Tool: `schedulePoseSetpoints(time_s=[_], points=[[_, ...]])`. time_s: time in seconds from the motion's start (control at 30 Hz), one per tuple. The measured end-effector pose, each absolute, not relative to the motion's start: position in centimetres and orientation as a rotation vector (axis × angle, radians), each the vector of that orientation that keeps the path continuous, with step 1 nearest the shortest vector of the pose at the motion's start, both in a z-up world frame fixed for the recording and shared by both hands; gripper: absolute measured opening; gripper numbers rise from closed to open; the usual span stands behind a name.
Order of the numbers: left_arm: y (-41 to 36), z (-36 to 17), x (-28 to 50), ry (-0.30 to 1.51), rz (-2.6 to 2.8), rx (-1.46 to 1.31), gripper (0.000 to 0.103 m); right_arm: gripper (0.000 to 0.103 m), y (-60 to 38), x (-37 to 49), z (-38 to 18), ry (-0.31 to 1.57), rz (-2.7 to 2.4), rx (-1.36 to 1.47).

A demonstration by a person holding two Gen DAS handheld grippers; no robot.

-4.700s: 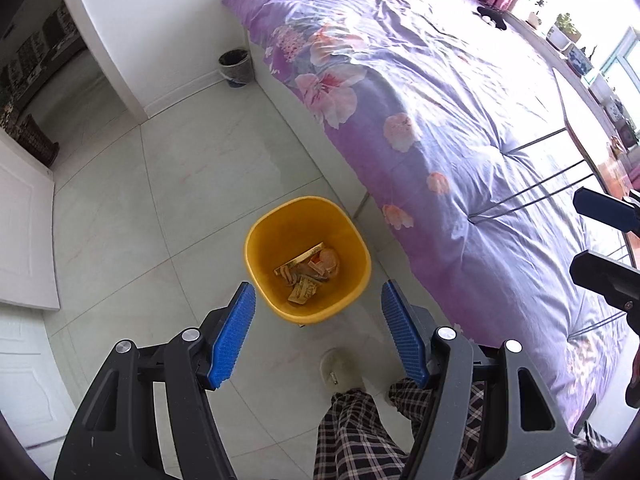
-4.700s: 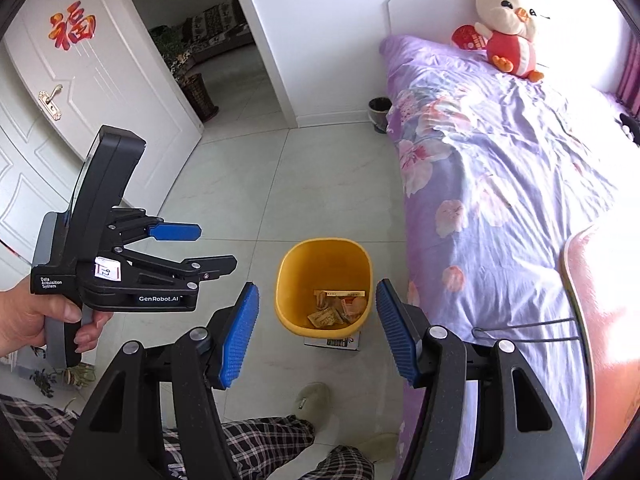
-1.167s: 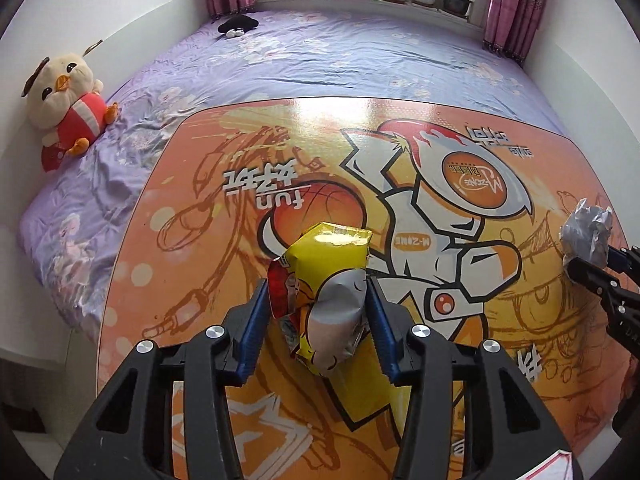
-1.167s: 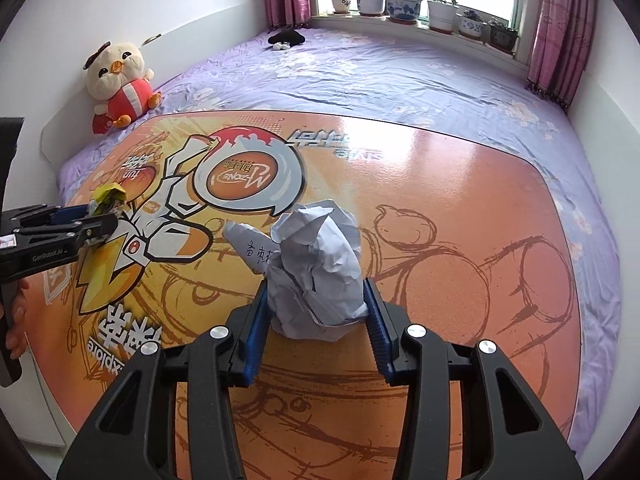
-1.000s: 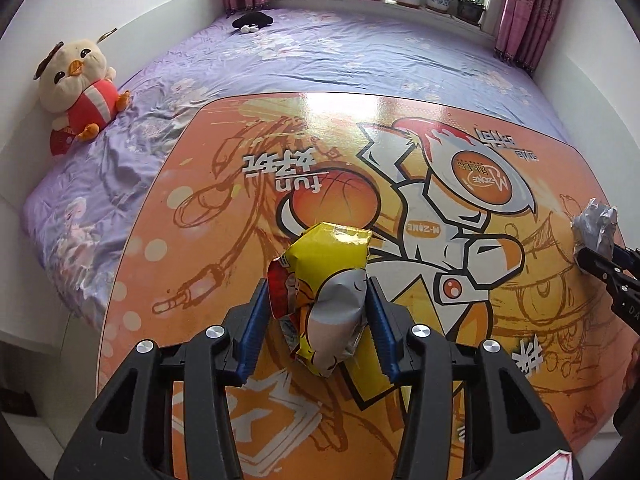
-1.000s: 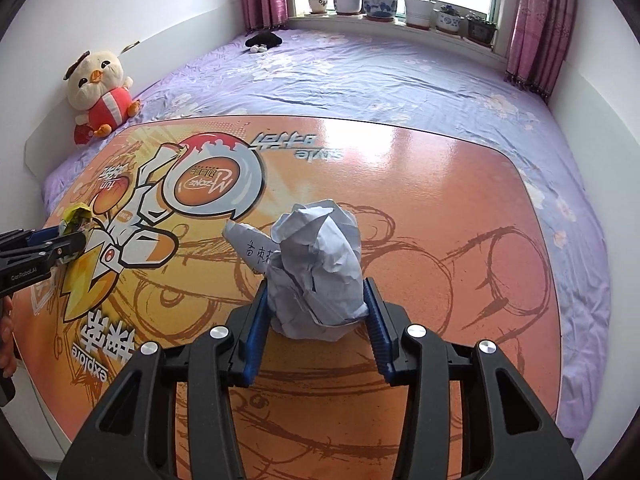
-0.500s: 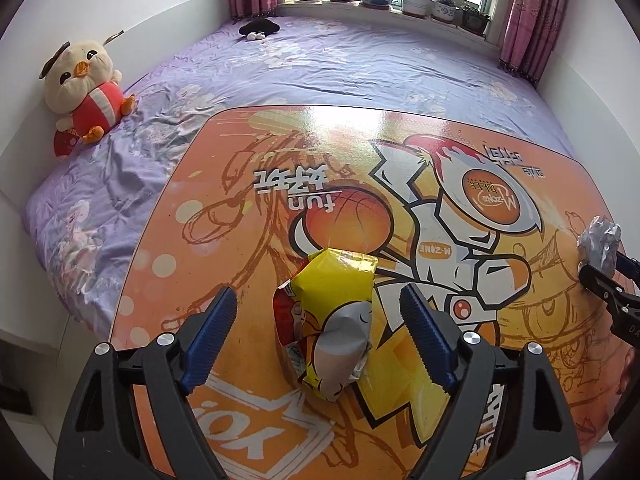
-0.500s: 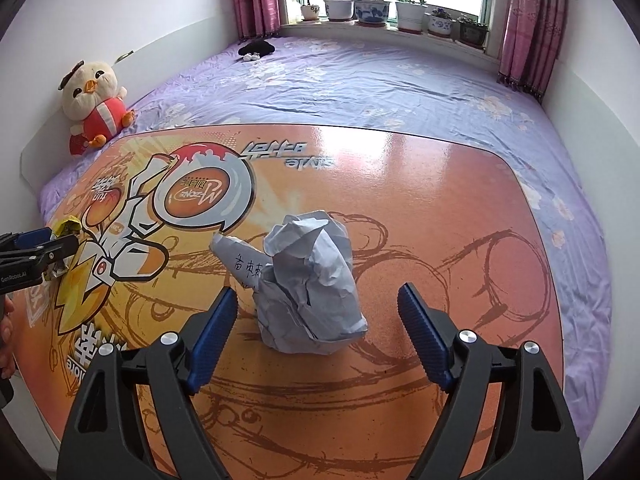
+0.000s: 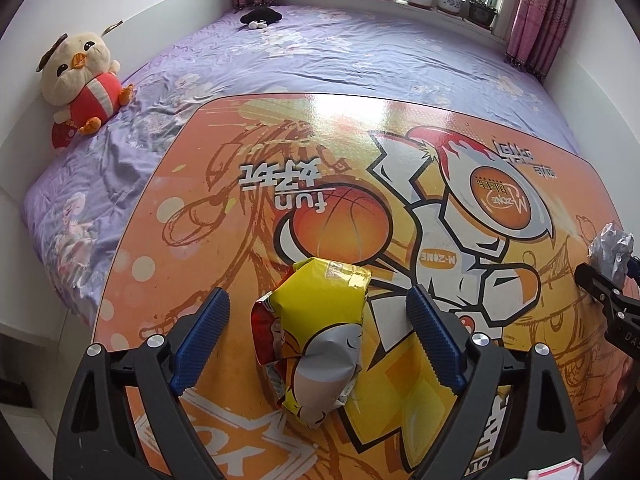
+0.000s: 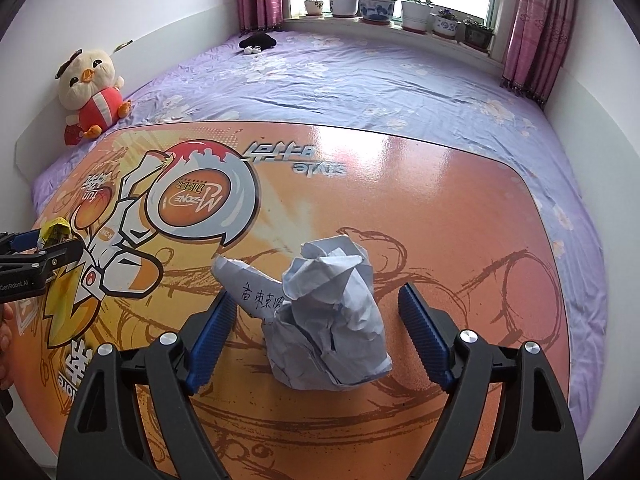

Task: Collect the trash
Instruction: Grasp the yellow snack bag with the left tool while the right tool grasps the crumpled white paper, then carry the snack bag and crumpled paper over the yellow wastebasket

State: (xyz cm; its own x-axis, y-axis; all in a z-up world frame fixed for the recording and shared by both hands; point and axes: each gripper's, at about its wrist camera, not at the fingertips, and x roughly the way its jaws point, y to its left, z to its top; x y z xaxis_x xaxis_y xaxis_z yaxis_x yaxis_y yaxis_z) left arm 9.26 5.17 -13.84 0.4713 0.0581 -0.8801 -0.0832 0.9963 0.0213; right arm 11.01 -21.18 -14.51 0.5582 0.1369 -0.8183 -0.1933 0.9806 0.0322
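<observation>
A crumpled yellow snack bag (image 9: 320, 336) lies on the orange printed table (image 9: 240, 216). My left gripper (image 9: 318, 340) is open, its blue pads either side of the bag and apart from it. A ball of crumpled white paper (image 10: 328, 320) with handwriting sits on the same table (image 10: 440, 216). My right gripper (image 10: 318, 332) is open around the paper, pads clear of it. The paper also shows at the right edge of the left wrist view (image 9: 610, 246), and the snack bag at the left edge of the right wrist view (image 10: 54, 232).
The table stands over a bed with a purple flowered cover (image 9: 360, 56). A plush chick toy (image 9: 80, 80) sits at the bed's left, against the wall. Potted plants (image 10: 380, 4) line the window sill. Pink curtains (image 10: 536, 28) hang beside the window.
Both grippers were shut on the trash a second ago. Both have opened wide, and the snack bag and paper ball now rest loose on the table.
</observation>
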Motion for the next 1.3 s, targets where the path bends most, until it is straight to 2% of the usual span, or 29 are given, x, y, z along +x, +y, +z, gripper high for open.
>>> schedulePoseSetpoints(time_s=[0.07,0.13,0.33,0.83,1.3], points=[[5.1,-13.8,9.2,1.072,0.086,-0.025,0.081,0.078,-21.2,10.9,-14.5,0.959,0.193,-0.063],[5.0,-13.6,9.3,1.072,0.084,-0.023,0.075,0.064,-21.2,10.9,-14.3,0.958,0.198,-0.063],[4.9,-13.3,9.2,1.073,0.091,-0.026,0.053,0.058,-21.3,10.9,-14.1,0.965,0.203,-0.060],[4.6,-12.8,8.0,1.101,0.107,-0.065,0.052,0.052,-21.7,10.6,-13.7,0.977,0.215,-0.056],[5.3,-8.6,3.7,1.054,0.145,-0.110,0.052,0.051,-20.1,7.3,-10.4,0.984,0.353,-0.072]])
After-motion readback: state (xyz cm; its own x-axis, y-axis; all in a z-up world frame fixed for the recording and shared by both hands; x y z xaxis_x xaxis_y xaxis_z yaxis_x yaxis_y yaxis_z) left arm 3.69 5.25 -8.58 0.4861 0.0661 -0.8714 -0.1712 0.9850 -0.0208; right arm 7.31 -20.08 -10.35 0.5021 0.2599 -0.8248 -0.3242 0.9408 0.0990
